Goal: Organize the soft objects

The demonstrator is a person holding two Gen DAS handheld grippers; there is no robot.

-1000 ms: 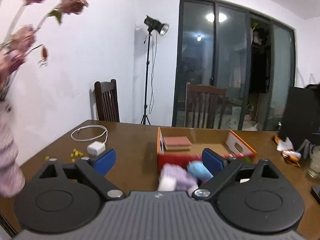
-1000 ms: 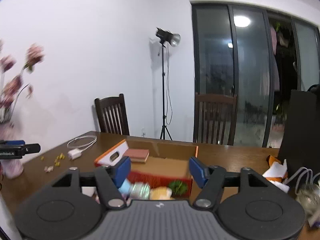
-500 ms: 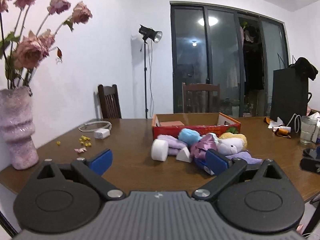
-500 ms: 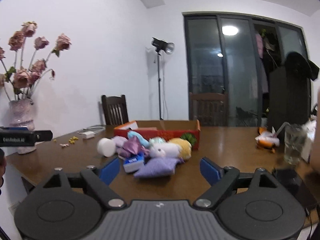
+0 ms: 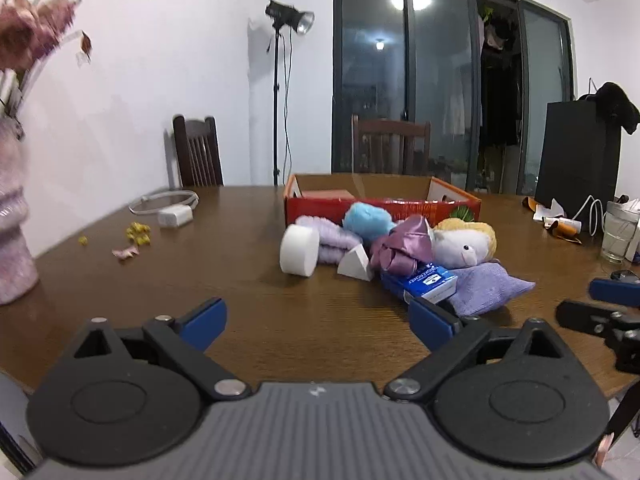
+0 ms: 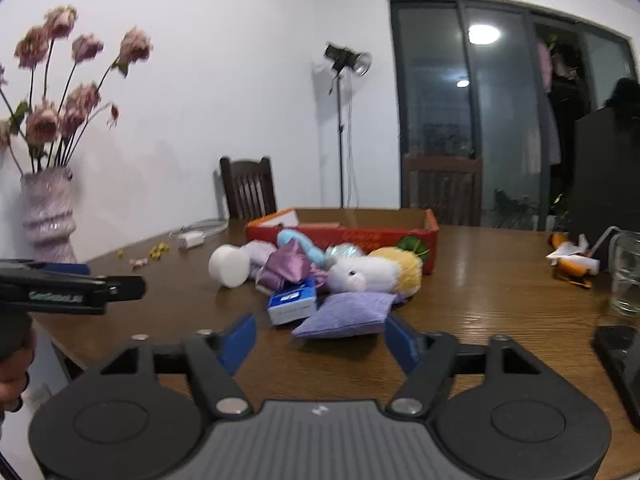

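Observation:
A pile of soft things lies on the brown table in front of an open red box [image 5: 380,202]: a white foam cylinder [image 5: 298,250], a white plush with yellow hair [image 5: 464,242], a purple satin bundle [image 5: 402,246], a light blue fluffy ball [image 5: 368,220], a lilac pouch [image 5: 486,288] and a blue tissue pack [image 5: 428,282]. My left gripper [image 5: 316,320] is open and empty, just short of the pile. My right gripper [image 6: 322,338] is open and empty, just short of the lilac pouch [image 6: 348,314]. The red box [image 6: 344,234] stands behind the pile.
A pink vase with dried roses [image 6: 48,216] stands at the table's left edge. A white charger and cable [image 5: 174,214] and small yellow bits [image 5: 138,232] lie at the back left. A glass [image 5: 618,236], wrappers [image 5: 556,220] and a dark phone [image 6: 620,364] are at the right.
Both grippers have pulled back from over the red box to the table's near side, then edged in toward the pile. Both stay open and empty.

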